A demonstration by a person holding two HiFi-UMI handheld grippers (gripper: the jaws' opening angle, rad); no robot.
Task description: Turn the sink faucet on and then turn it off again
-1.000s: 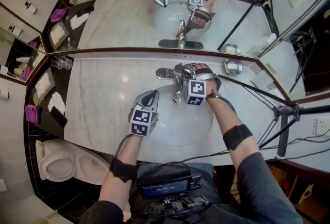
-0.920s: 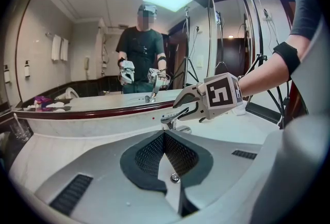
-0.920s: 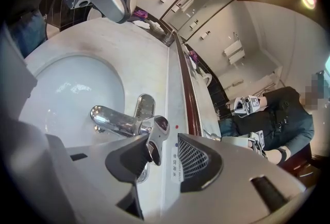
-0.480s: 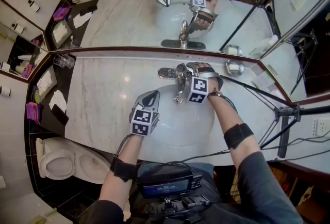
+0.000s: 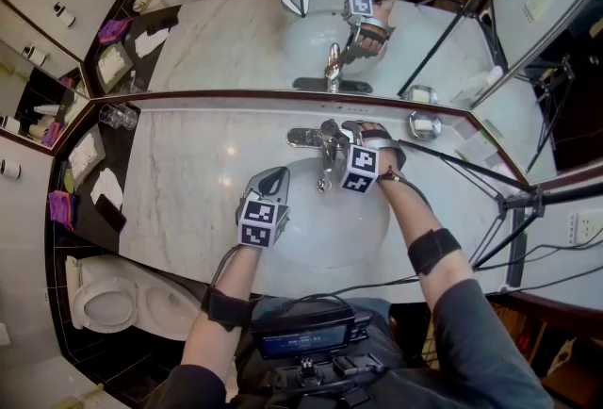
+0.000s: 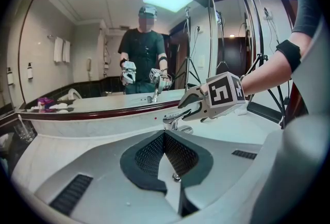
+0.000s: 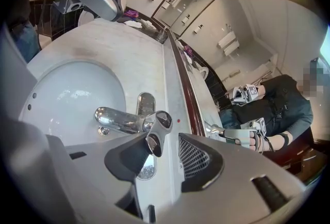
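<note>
Chrome is gleaming on the faucet (image 5: 325, 153), which is standing at the back edge of the sink (image 5: 311, 233), its spout reaching out over the white bowl. The sink is sitting in a marble counter (image 5: 188, 171) that is running under a wide mirror (image 5: 236, 40). The right gripper (image 5: 342, 130) is hanging over the faucet from the right, angled downward, with its marker cube facing up. In the right gripper view, the right gripper (image 7: 165, 146) is showing its jaws spread wide; they have just been opening, and the lever handle (image 7: 156, 132) is lying between them, close against one pad and clear of the other, so nothing is being squeezed. The left gripper (image 5: 270, 181) is hovering over the front left part of the sink, well apart from the faucet. In its own view, the left gripper (image 6: 165, 138) is keeping its jaws pressed together on nothing, pointing toward the faucet (image 6: 175, 124) and the mirror behind it.
</note>
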